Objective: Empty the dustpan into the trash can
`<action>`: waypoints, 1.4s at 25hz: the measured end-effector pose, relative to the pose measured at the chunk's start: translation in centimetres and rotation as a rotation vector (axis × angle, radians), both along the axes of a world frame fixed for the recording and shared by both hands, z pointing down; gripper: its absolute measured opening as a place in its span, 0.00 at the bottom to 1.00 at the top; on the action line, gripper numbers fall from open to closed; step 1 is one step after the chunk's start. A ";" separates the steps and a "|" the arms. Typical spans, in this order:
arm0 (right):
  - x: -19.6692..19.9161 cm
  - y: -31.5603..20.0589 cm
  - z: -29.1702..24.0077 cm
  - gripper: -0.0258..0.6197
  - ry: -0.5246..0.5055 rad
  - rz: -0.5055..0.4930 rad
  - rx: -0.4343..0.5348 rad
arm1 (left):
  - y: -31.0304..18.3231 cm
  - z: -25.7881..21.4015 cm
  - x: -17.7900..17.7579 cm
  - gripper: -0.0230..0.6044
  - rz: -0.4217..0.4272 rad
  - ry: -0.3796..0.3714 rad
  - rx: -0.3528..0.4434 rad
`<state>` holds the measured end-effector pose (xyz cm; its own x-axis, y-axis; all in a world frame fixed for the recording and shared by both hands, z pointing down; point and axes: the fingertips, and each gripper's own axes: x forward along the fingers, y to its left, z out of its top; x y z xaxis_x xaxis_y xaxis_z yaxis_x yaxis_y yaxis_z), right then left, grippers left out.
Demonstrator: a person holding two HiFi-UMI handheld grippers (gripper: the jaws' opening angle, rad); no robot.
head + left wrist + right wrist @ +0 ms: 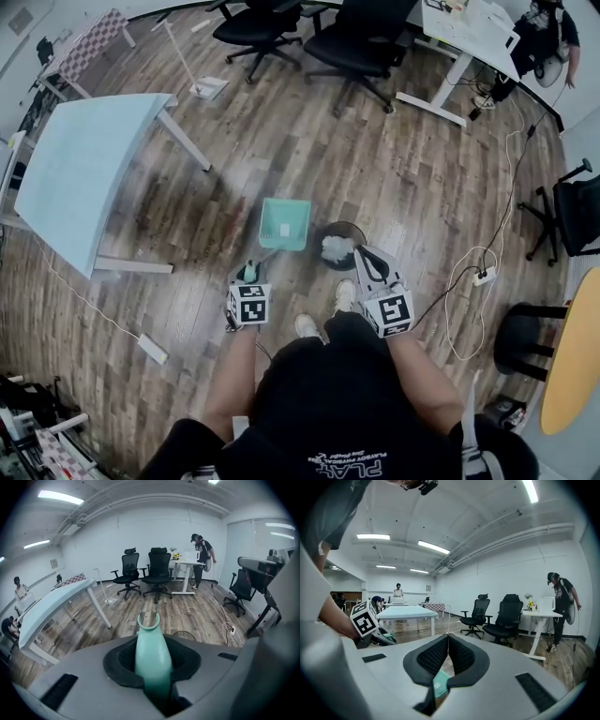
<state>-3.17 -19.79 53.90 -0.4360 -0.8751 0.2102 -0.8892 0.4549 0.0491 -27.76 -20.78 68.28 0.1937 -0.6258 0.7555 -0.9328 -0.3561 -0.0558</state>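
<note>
Dustpan [284,223], teal, is showing over the wooden floor [375,159] just left of the black trash can [328,231]; whether it is touching the floor I cannot tell. Left gripper [249,275] is clamping its jaws on the dustpan's handle [152,660]. Right gripper [368,265] is hovering beside the trash can, its jaws pressing together on nothing. White litter [336,247] is lying inside the can.
</note>
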 end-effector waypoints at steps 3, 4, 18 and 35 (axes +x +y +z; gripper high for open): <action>0.5 -2.0 1.6 0.08 -0.010 -0.007 -0.035 | -1.7 1.4 0.8 0.20 -0.010 -0.006 -0.022; 0.5 -2.7 2.1 0.08 -0.014 -0.012 -0.045 | -2.2 1.9 0.9 0.20 -0.014 -0.009 -0.031; 0.2 -8.0 9.7 0.08 -0.054 -0.093 -0.188 | -6.5 11.8 3.2 0.20 -0.010 -0.055 -0.157; 1.3 -9.3 13.1 0.08 -0.064 -0.131 -0.257 | -9.1 17.6 6.5 0.20 0.038 -0.073 -0.209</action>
<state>-1.90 -29.13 66.98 -0.5610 -0.7324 0.3857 -0.8199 0.5560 -0.1367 -21.24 -29.83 85.92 0.1546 -0.4474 0.8808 -0.9147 -0.4018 -0.0435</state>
